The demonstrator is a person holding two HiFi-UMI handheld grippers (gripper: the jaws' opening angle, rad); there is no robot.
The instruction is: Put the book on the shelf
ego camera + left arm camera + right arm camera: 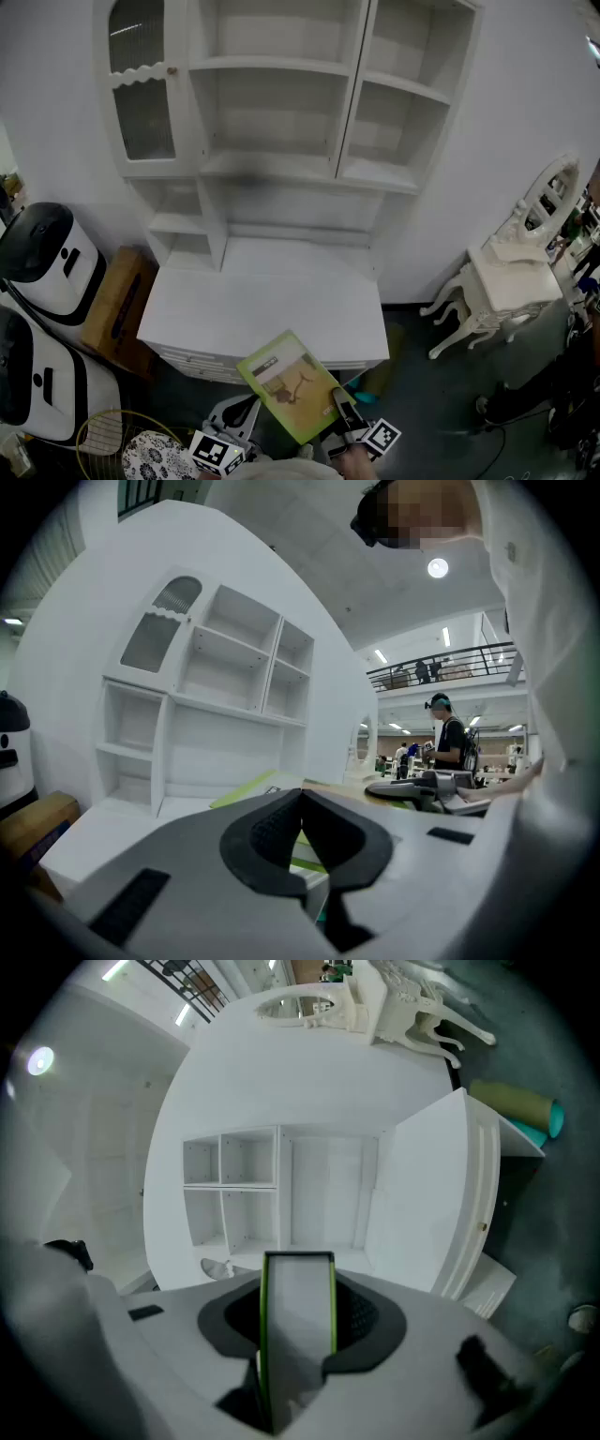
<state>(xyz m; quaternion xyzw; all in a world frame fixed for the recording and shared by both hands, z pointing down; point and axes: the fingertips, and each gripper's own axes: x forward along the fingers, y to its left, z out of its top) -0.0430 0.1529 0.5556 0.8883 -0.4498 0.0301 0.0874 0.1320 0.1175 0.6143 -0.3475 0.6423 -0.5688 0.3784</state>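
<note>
A green-covered book hangs tilted over the front edge of the white desk, low in the head view. My right gripper is shut on the book's lower right corner. In the right gripper view the book stands edge-on between the jaws, pointing at the white shelf unit. My left gripper sits just left of the book, apart from it. Its jaws meet with nothing between them, and the book shows beyond. The shelf unit rises behind the desk, its compartments bare.
Two white appliances and a wooden box stand left of the desk. A wire basket is at bottom left. A white ornate chair stands to the right, and a green roll lies by the desk's side. People stand far off.
</note>
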